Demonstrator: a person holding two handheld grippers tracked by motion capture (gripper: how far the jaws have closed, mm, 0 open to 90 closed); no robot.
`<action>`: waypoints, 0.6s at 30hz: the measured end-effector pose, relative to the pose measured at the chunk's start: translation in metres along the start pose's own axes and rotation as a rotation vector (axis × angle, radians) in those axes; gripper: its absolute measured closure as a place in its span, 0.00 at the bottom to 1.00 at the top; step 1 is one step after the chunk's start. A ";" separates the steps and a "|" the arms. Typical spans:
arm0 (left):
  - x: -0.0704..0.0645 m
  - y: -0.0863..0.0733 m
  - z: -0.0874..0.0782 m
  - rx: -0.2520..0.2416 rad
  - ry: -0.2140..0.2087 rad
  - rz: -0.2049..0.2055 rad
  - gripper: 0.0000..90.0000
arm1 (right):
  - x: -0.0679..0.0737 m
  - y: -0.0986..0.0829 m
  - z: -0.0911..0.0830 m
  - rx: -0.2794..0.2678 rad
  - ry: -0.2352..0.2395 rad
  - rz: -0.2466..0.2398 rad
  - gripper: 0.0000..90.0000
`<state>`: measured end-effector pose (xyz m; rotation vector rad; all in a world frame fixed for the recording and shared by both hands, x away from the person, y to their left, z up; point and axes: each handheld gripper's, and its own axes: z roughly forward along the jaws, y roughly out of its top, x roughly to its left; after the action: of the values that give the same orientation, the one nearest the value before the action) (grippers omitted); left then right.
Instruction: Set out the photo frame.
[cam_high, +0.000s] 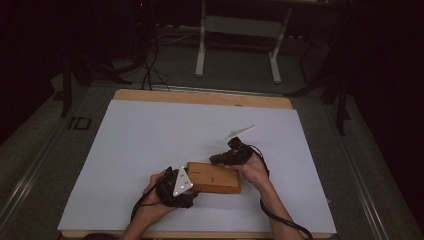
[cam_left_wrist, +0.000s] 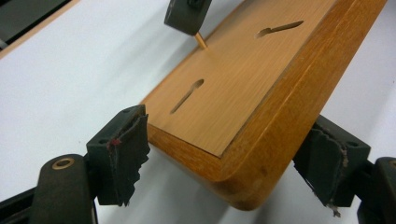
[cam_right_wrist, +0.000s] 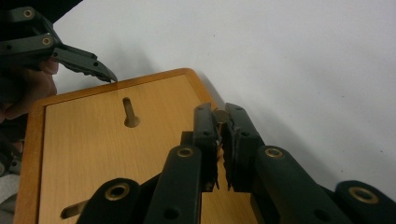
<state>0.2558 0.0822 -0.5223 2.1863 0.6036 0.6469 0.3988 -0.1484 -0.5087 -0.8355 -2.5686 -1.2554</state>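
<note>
A wooden board (cam_high: 215, 177) with two keyhole slots (cam_left_wrist: 187, 95) lies flat on the white table sheet (cam_high: 165, 135), near the front. My left gripper (cam_high: 191, 189) has its jaws on either side of the board's near-left corner (cam_left_wrist: 224, 158), pads pressing its two edges. My right gripper (cam_high: 222, 159) is over the board's far right end, shut on a small wooden peg (cam_right_wrist: 220, 115). In the left gripper view, the peg's tip (cam_left_wrist: 201, 42) touches the board's top face near its far edge. The left jaw tip (cam_right_wrist: 100, 70) meets the board's far rim in the right gripper view.
The white sheet covers most of a wooden table (cam_high: 200, 96). Behind the table, on a dark floor, are cables (cam_high: 150, 70) and a metal frame's legs (cam_high: 201, 50). The person's forearms come in from the front edge.
</note>
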 end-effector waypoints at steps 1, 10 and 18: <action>0.000 0.000 0.000 -0.006 -0.003 -0.001 0.25 | 0.000 0.000 0.000 -0.002 0.000 0.005 0.94; 0.002 0.005 -0.002 -0.044 -0.041 0.001 0.32 | -0.001 -0.002 0.001 -0.014 0.001 0.040 0.93; 0.007 0.006 -0.003 -0.073 -0.034 -0.025 0.37 | -0.003 -0.003 0.002 -0.027 -0.012 0.063 0.91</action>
<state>0.2609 0.0842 -0.5139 2.1144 0.5798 0.6079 0.4001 -0.1496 -0.5131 -0.9245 -2.5190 -1.2741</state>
